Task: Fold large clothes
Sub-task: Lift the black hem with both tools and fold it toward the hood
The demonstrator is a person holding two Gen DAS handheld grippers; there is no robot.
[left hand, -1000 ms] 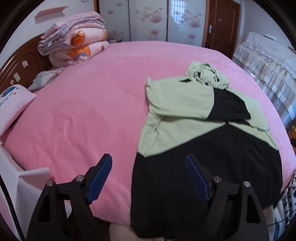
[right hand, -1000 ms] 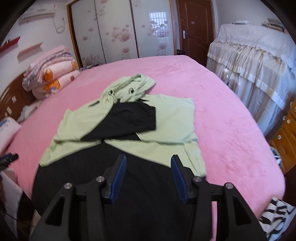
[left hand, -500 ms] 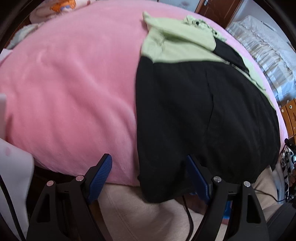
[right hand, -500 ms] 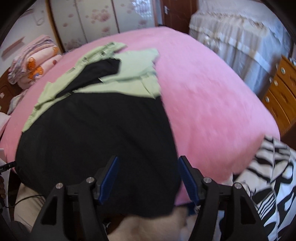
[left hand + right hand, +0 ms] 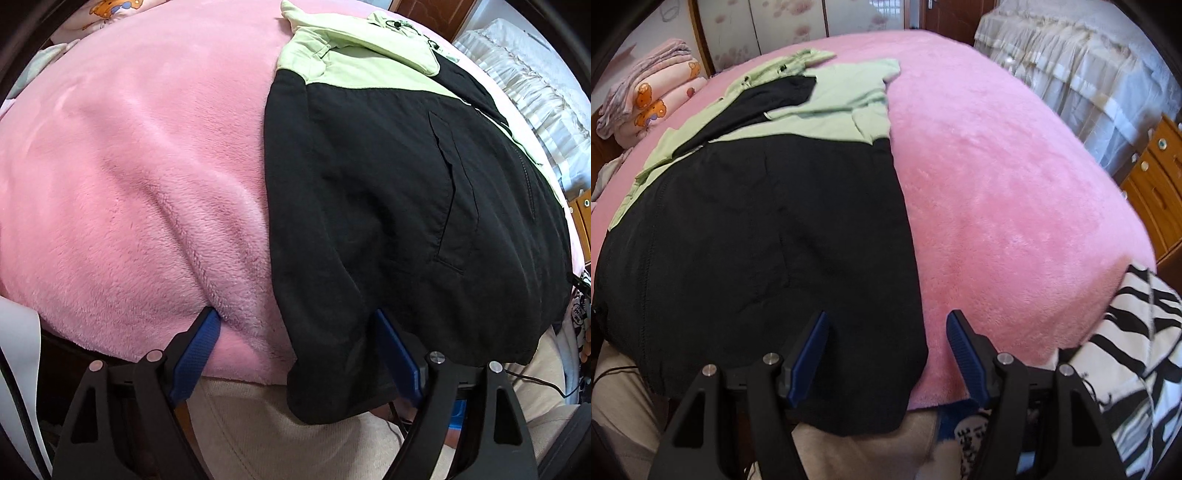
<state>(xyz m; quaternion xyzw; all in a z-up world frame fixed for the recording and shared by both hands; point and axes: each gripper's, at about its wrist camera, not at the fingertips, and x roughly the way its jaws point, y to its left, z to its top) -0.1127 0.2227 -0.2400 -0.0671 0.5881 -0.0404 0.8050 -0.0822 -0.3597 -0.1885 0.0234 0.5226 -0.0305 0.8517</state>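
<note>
Two grippers, one garment: both poised at the hem.
Bed: wide pink fleece bedspread (image 5: 997, 177).
Garment: large black-and-pale-green hooded jacket (image 5: 757, 221) spread on it, sleeves folded in, hem draped over the near edge.
Left gripper (image 5: 295, 350): fingers spread, straddling the hem's left corner, not pinching.
Right gripper (image 5: 886, 350): likewise spread across the right corner.
Advice: pinch both corners equally, catching no fleece.

A home bedroom: a pink plush bedspread (image 5: 997, 177), folded quilts (image 5: 646, 99) at ten o'clock, flowered wardrobe doors (image 5: 798, 29) at twelve.
</note>
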